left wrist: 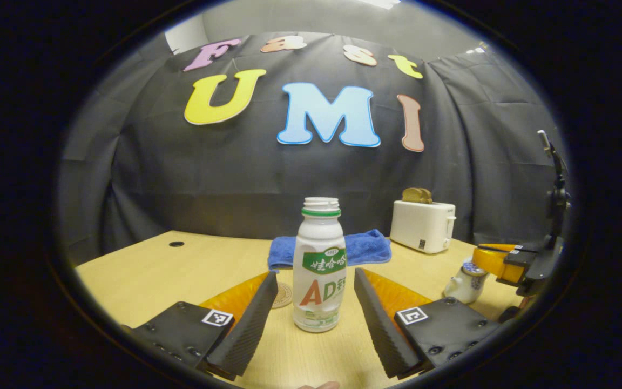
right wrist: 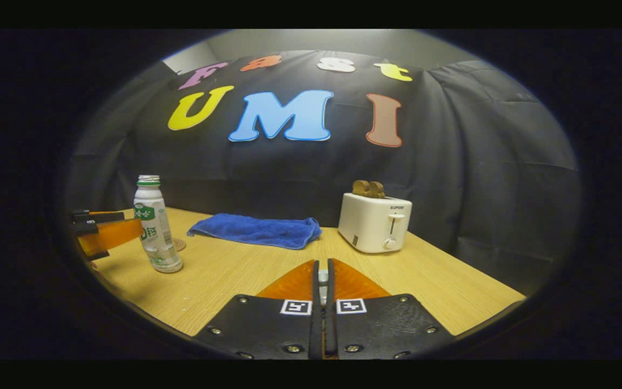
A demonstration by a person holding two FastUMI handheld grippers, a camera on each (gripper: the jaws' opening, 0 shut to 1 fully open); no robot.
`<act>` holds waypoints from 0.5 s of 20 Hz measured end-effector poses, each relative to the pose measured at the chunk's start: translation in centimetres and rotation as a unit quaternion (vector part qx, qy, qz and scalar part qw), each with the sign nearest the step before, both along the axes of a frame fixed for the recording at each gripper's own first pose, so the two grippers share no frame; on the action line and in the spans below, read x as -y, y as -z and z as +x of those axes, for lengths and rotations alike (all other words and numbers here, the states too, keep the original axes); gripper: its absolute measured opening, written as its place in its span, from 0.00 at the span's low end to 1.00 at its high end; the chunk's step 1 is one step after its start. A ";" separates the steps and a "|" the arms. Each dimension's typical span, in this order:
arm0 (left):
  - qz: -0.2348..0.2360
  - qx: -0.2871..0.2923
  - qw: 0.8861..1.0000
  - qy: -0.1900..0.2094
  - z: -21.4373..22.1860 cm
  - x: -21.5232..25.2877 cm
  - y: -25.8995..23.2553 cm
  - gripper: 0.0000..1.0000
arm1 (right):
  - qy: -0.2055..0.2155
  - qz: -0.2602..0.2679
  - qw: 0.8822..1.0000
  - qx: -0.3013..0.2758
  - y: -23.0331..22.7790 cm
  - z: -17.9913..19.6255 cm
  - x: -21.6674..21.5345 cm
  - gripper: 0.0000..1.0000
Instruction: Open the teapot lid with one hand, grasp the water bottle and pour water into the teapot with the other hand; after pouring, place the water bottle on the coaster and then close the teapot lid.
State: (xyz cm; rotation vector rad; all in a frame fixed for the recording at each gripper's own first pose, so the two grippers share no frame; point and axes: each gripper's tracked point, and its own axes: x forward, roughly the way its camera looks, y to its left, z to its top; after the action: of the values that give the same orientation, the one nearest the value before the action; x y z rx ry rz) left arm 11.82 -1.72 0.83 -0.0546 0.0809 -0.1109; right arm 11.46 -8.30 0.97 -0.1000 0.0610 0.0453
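Note:
A white uncapped water bottle (left wrist: pixel 319 270) with a green label stands upright on the wooden table (left wrist: pixel 181 265). My left gripper (left wrist: pixel 315 275) is open, one finger on each side of the bottle, with a gap on both sides. A round coaster (left wrist: pixel 282 296) lies just behind the bottle to the left. At the far right sits a small white teapot (left wrist: pixel 465 285); my right gripper (left wrist: pixel 497 263) reaches onto its top. In the right gripper view that gripper (right wrist: pixel 322 266) is shut, with a pale sliver of the lid's knob (right wrist: pixel 322 277) pinched between its fingers. That view also shows the bottle (right wrist: pixel 155 227) and left gripper (right wrist: pixel 122 231) at the left.
A folded blue towel (right wrist: pixel 257 229) lies at the back of the table. A white toaster (right wrist: pixel 374 221) with bread in its slots stands to the right of the towel. The table's right edge (right wrist: pixel 478 275) runs close behind the toaster.

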 end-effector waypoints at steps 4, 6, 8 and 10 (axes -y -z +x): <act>0.010 -0.011 1.000 -0.001 1.6 0.5 0.6 0.99 | -0.004 -0.008 1.000 0.020 -0.9 -0.3 -0.3 0.02; 0.013 -0.011 1.000 -0.003 2.0 0.4 0.6 0.99 | -0.009 -0.006 1.000 0.019 -0.8 -0.3 -0.5 0.02; 0.013 -0.009 1.000 -0.005 2.4 0.4 0.5 0.99 | -0.012 -0.004 1.000 0.020 -1.0 -0.5 -0.6 0.02; 0.011 -0.011 1.000 -0.005 2.8 0.6 0.7 0.99 | -0.015 -0.002 1.000 0.022 -1.0 -0.6 -0.8 0.02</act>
State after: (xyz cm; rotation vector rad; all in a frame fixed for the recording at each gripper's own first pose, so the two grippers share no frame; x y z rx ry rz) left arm 14.66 -2.27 0.15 -0.0337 0.1048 -0.0990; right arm 10.90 -7.53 2.01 -0.1062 0.0154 0.0721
